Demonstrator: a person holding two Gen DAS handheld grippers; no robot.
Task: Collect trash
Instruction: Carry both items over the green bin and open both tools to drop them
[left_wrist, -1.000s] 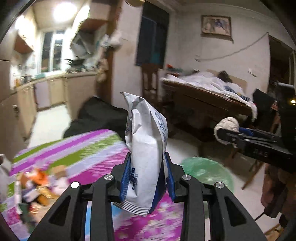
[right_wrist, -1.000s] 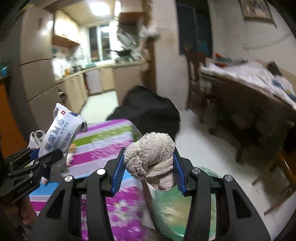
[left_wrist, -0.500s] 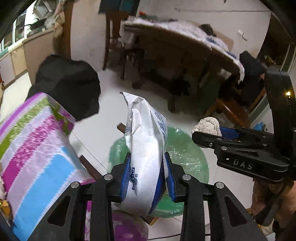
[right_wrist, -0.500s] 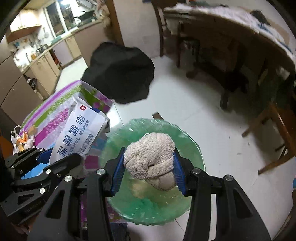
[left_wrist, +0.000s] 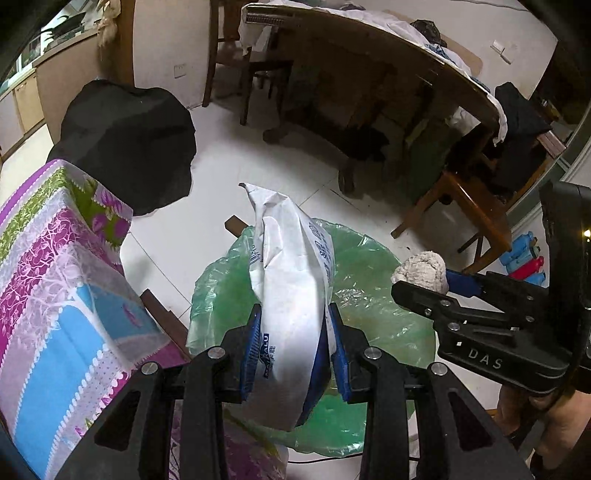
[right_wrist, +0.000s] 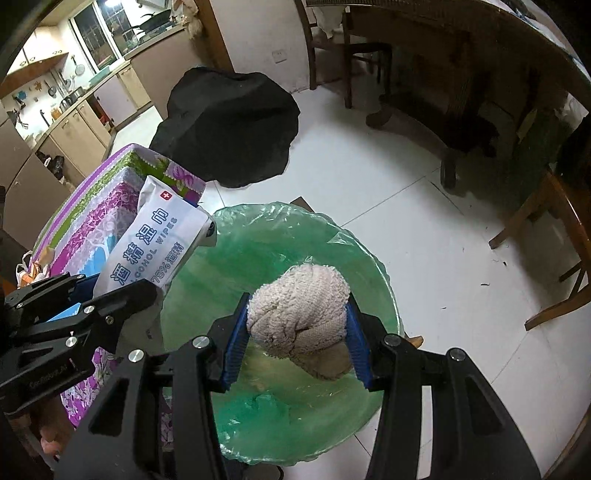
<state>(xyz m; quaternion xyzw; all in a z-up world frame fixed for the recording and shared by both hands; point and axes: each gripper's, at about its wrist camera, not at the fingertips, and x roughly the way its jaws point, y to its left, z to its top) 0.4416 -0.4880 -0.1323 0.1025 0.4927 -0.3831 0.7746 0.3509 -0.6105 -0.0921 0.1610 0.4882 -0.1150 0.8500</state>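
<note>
My left gripper (left_wrist: 293, 350) is shut on a white alcohol wipes packet (left_wrist: 291, 288), which stands up between the blue pads. The same packet (right_wrist: 155, 243) shows at the left of the right wrist view, over the bin's left rim. My right gripper (right_wrist: 297, 339) is shut on a crumpled beige cloth wad (right_wrist: 299, 314), also seen as the wad (left_wrist: 421, 267) at the right of the left wrist view. Both grippers hang above a bin lined with a green plastic bag (right_wrist: 273, 254), the bag (left_wrist: 369, 280) lying below the packet.
A table with a striped floral cloth (left_wrist: 55, 266) stands left of the bin. A black bundle (right_wrist: 229, 125) lies on the white tile floor behind it. A wooden table (left_wrist: 388, 66) and wooden chairs (right_wrist: 554, 229) stand at the right, with kitchen cabinets (right_wrist: 81, 110) far left.
Both grippers have tipped downward and travelled from over the striped table to above the green-lined bin, each still holding its item. The bin has grown larger in both views.
</note>
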